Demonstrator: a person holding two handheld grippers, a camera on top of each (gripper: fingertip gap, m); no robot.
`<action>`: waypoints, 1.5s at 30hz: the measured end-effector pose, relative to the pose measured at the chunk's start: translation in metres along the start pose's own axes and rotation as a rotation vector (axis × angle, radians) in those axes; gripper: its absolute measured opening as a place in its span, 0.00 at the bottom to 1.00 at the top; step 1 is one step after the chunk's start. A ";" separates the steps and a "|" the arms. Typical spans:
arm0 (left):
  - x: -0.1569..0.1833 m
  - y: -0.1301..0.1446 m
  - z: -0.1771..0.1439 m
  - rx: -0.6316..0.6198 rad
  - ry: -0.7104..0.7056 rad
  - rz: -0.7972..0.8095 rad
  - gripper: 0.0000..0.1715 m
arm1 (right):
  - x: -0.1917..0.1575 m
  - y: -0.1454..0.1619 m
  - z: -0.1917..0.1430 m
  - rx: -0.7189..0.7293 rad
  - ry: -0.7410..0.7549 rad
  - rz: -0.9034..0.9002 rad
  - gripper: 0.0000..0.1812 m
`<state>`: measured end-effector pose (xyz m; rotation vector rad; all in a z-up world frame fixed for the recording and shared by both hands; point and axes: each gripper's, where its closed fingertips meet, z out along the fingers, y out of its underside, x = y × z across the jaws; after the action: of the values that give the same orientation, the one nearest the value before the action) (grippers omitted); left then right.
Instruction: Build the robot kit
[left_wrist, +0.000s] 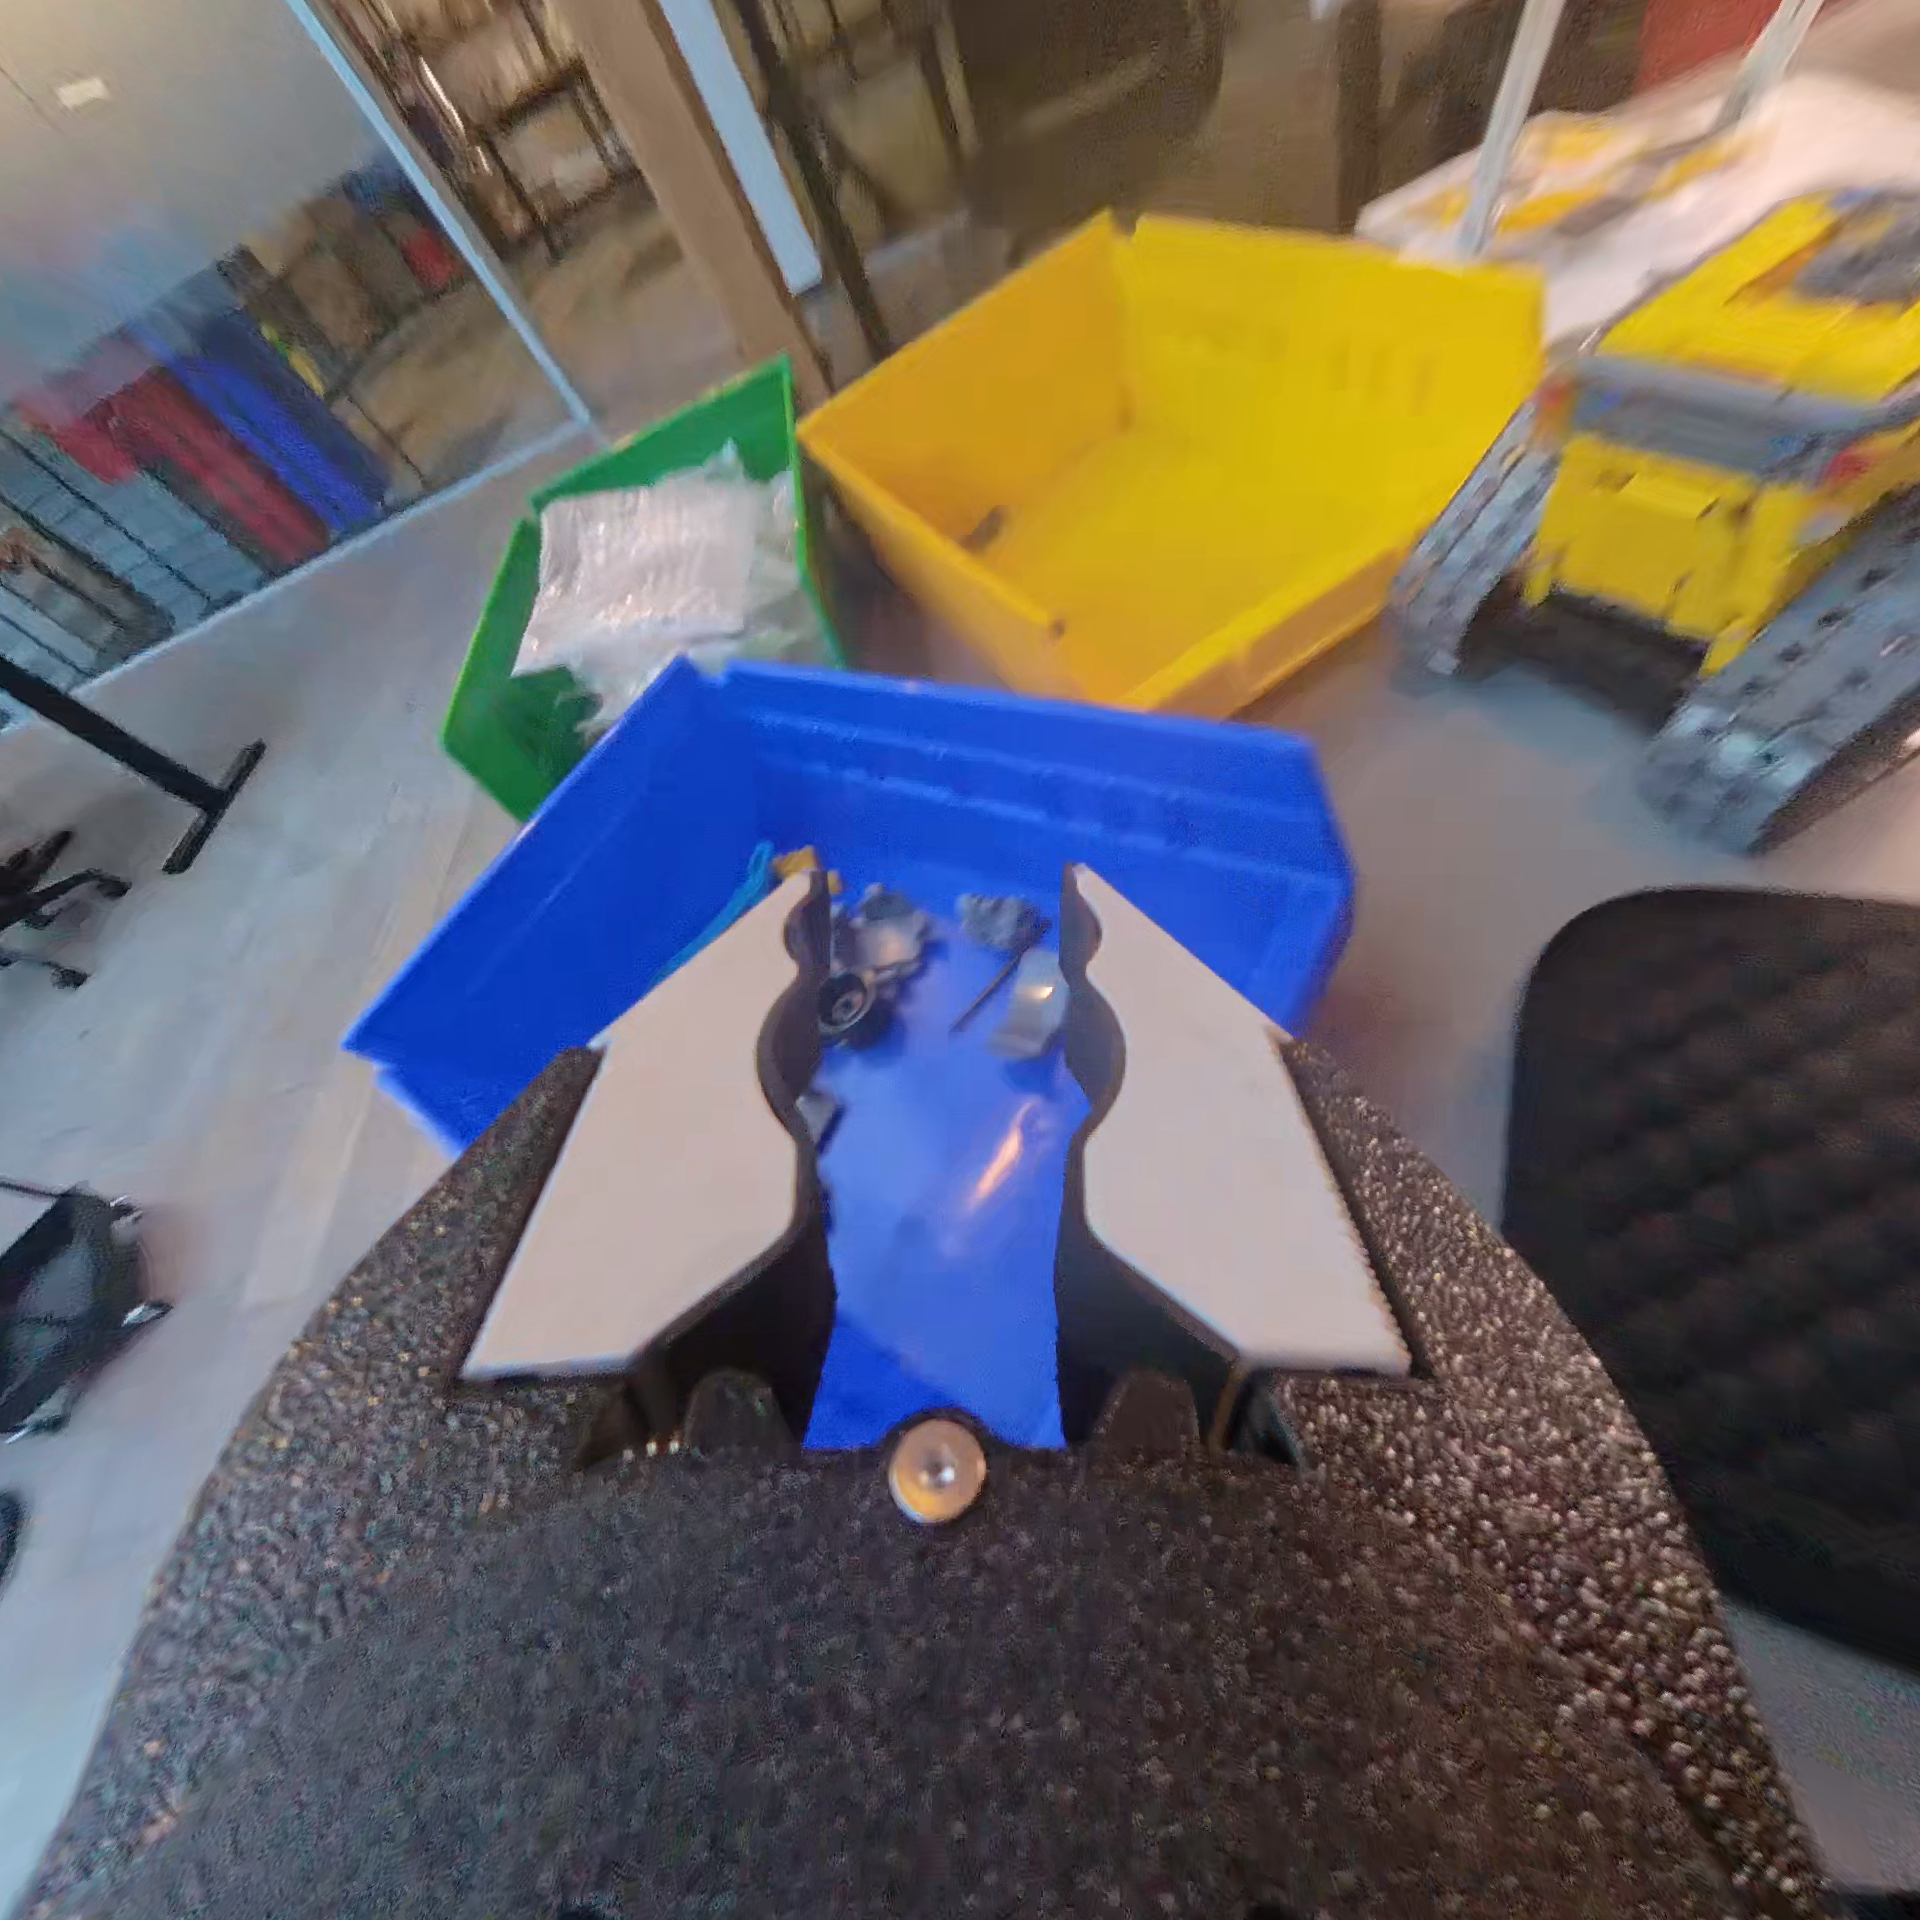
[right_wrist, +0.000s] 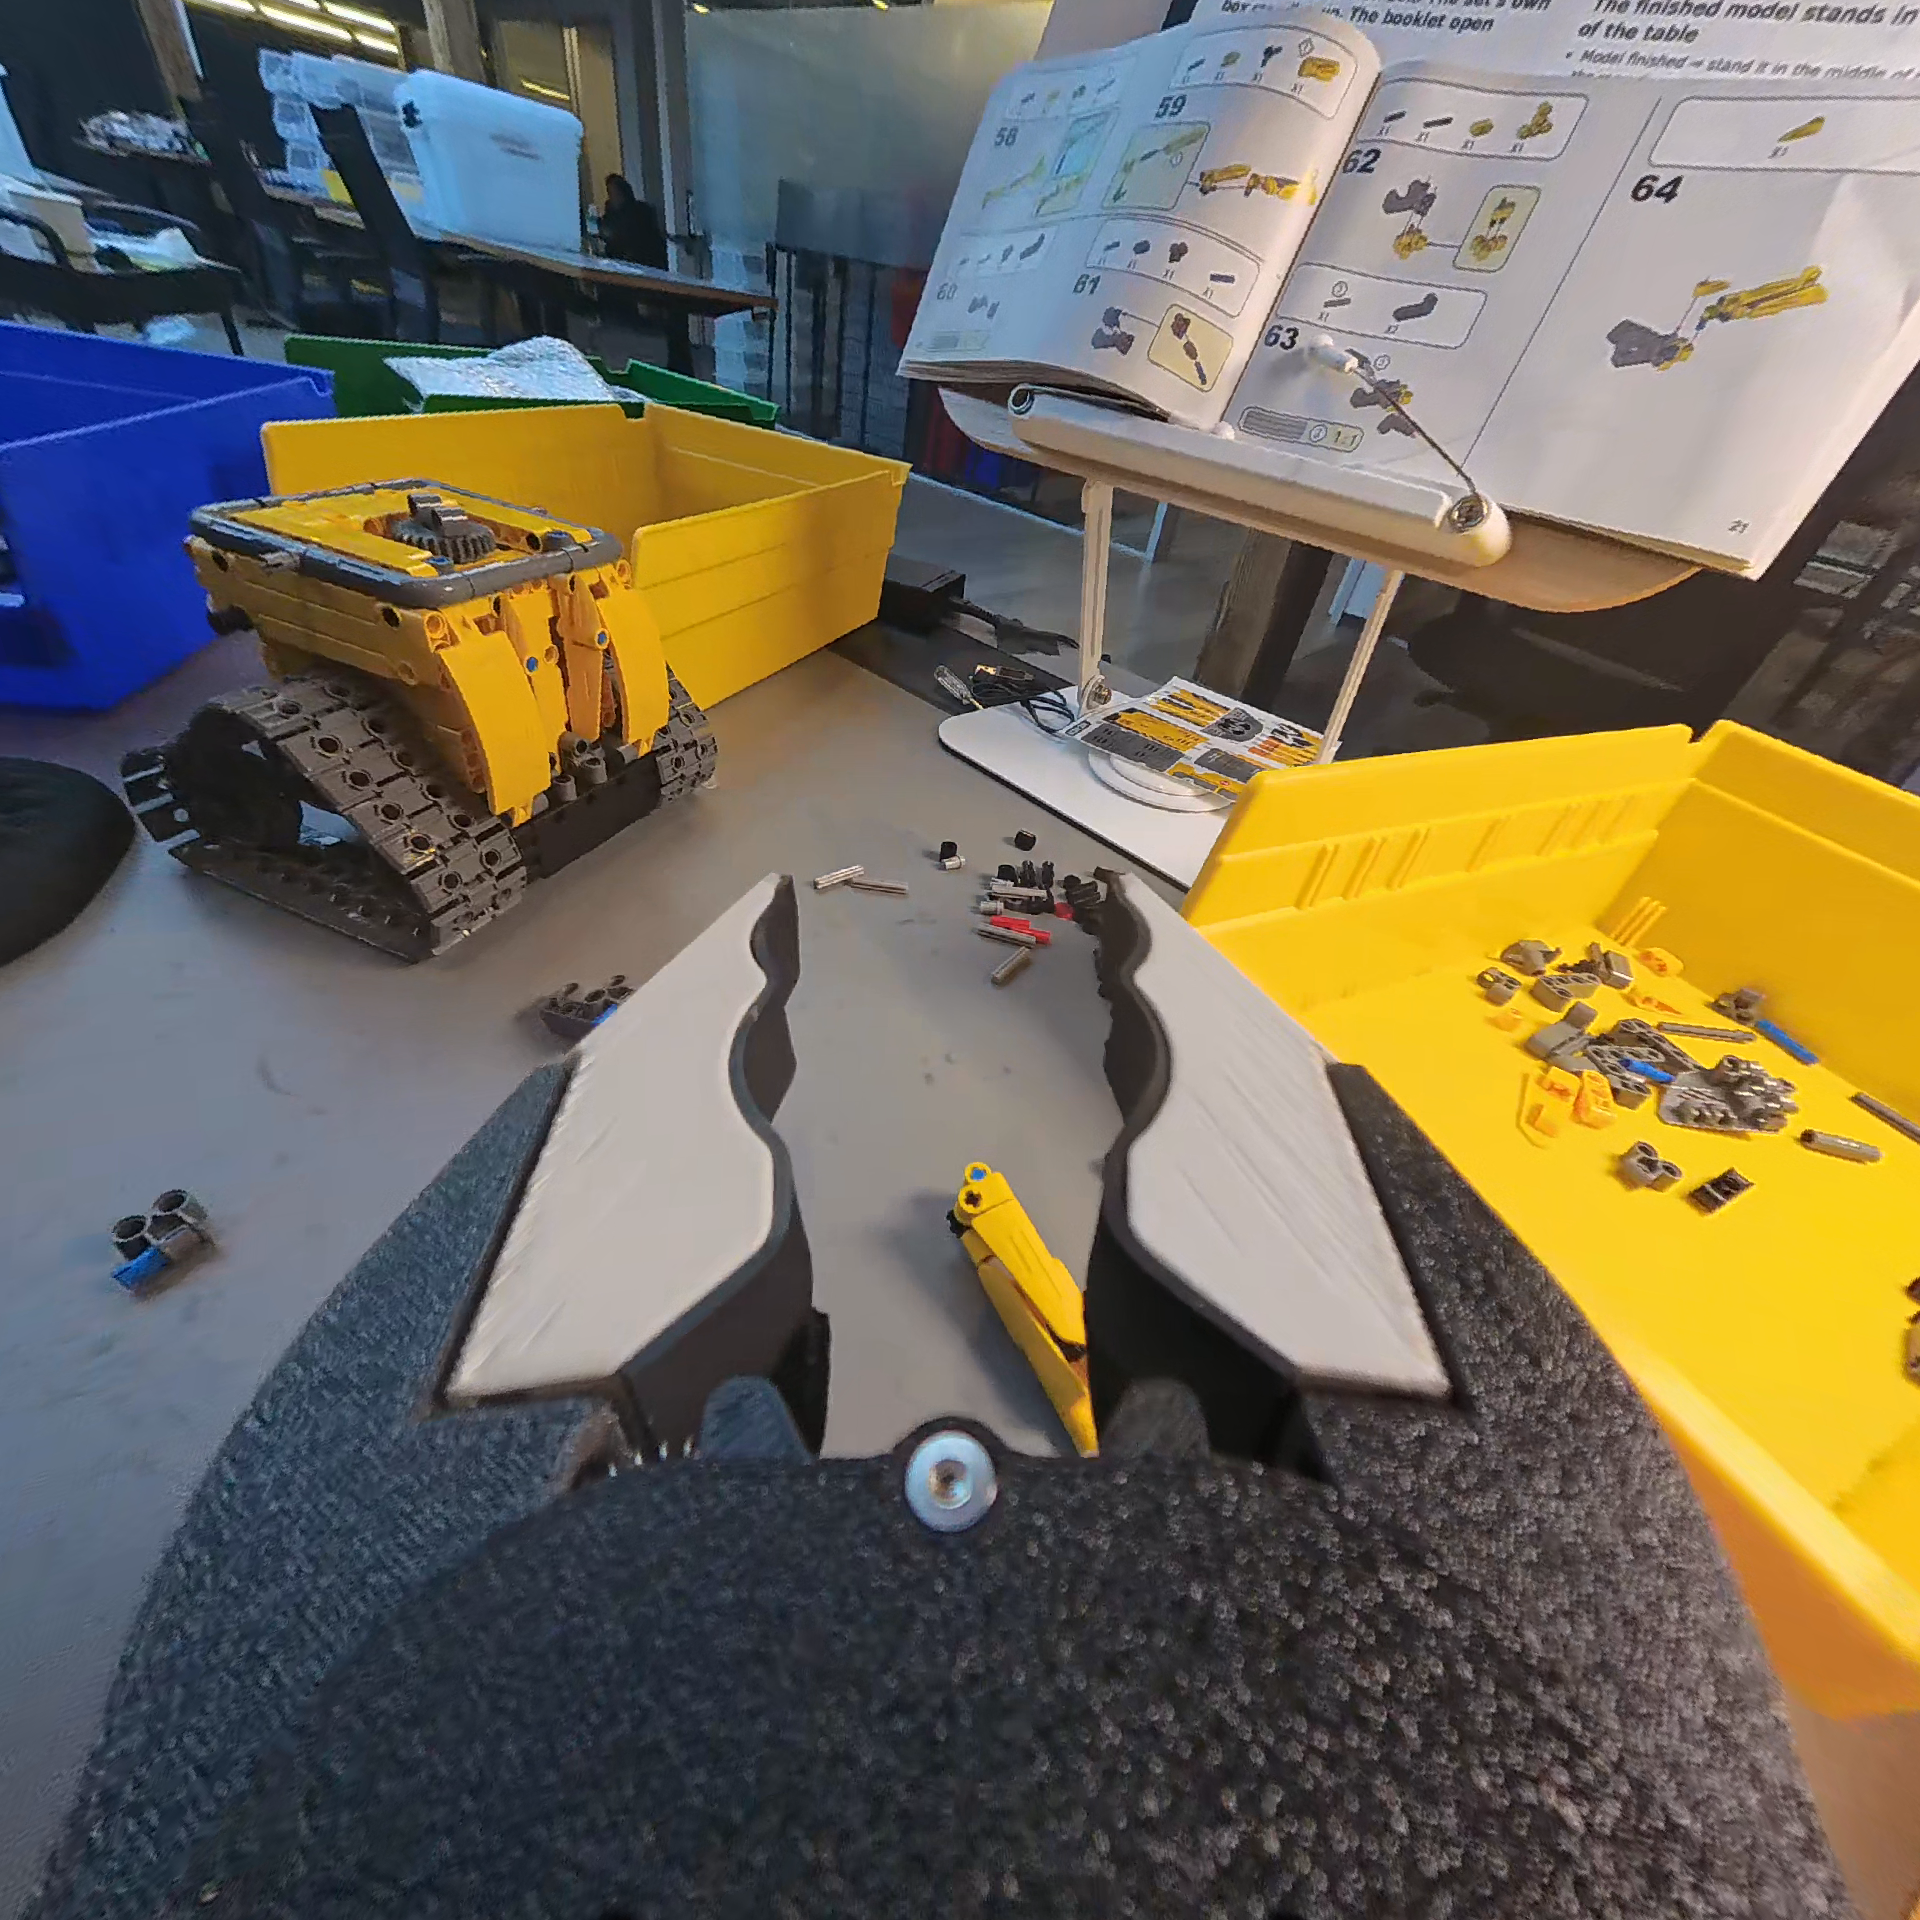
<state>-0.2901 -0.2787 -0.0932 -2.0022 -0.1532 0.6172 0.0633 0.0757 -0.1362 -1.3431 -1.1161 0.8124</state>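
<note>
The left gripper (left_wrist: 940, 883) hangs over an open blue plastic bin (left_wrist: 644, 883), its 2 grey fingers (left_wrist: 665, 1122) spread wide apart and gripping nothing. Between the fingertips, on the bin floor, lie small grey metal-looking parts (left_wrist: 883, 935), blurred, with a bit of yellow and light blue just left of them. Behind the blue bin stand a green plastic bin (left_wrist: 488, 665) with clear plastic bags in it and a large yellow plastic bin (left_wrist: 1039, 436), nearly bare inside. A yellow and grey tracked brick-built vehicle (left_wrist: 1704, 499) sits to the right, and a black quilted cushion (left_wrist: 1725, 1226) lies near the right edge.

The right gripper (right_wrist: 945, 883) is also released, fingers (right_wrist: 644, 1174) wide apart, above a grey tabletop (right_wrist: 312, 1091). A slim yellow brick-built assembly with a blue pin (right_wrist: 1023, 1288) lies on the table in the gap, close to the inner face of the right-hand finger; whether it touches is unclear. Beyond the fingertips lies a scatter of small black, grey and red pins (right_wrist: 1013, 899). To the right, a yellow plastic tray (right_wrist: 1455, 831) carries loose grey, orange and blue pieces. An open instruction booklet (right_wrist: 1403, 239) rests on a white stand behind it.
</note>
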 end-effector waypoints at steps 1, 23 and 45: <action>-0.013 0.005 0.003 -0.071 0.009 0.033 0.25 | 0.000 0.001 0.000 0.000 -0.003 0.006 0.32; -0.026 0.114 0.106 -0.871 0.499 0.367 0.03 | 0.011 0.025 -0.005 -0.071 0.080 -0.060 0.27; -0.048 0.066 0.114 -0.529 0.319 0.173 0.19 | 0.010 0.024 -0.006 -0.060 0.085 -0.076 0.27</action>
<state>-0.3960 -0.2390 -0.1754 -2.6185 0.0601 0.3769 0.0753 0.0858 -0.1575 -1.3638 -1.1257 0.6651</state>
